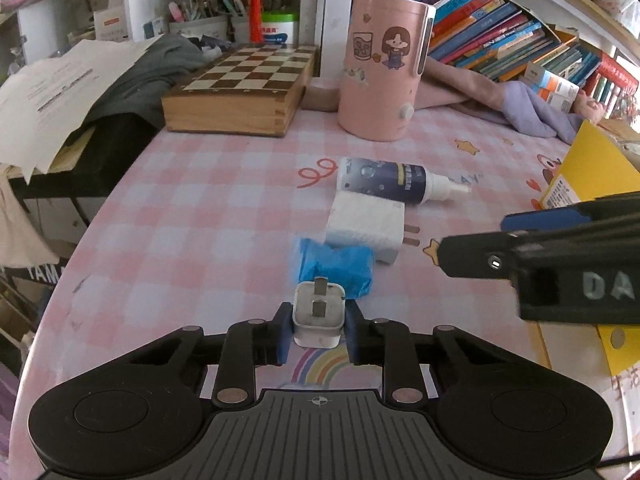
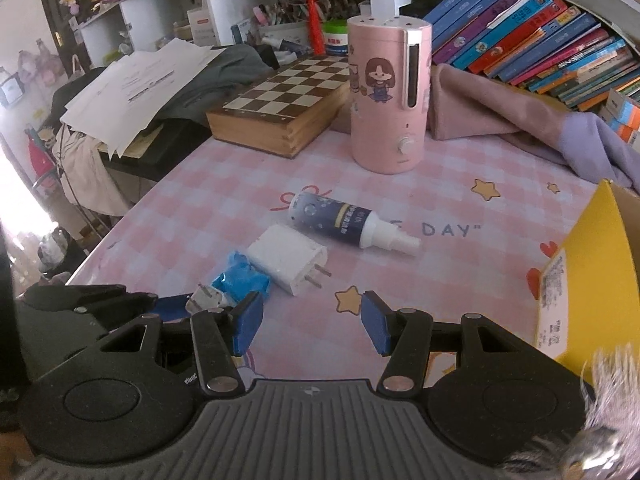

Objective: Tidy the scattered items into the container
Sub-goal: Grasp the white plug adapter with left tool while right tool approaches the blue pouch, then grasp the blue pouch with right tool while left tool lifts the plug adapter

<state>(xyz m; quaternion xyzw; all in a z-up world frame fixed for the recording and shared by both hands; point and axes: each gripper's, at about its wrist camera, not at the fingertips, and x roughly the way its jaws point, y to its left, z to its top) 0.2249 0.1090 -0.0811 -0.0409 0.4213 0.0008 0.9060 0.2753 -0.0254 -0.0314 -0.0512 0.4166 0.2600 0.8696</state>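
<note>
Small charger (image 1: pixel 318 314) clamped in left tool (image 1: pixel 317 330) (table edge (image 1: pixel 120 184) near)

- My work surface is a table under a pink-and-white checked cloth (image 1: pixel 192 216) printed with stars, a rainbow and lettering.
- At its far edge a wooden chess box (image 2: pixel 280 108) lies flat, just beside an upright pink cylinder (image 2: pixel 386 92) with cartoon stickers.
- To the left, loose papers (image 1: pixel 52 92) rest on grey fabric (image 1: pixel 152 68) over a dark stand.
- Behind stand white shelves (image 2: pixel 136 20) and pots of pens (image 1: pixel 216 8).
- To the right, rows of leaning books (image 2: pixel 532 28) fill a shelf, with pink and lilac cloth (image 2: pixel 516 116) heaped below.
- Strong daylight washes in from the far left (image 2: pixel 16 208).
</note>
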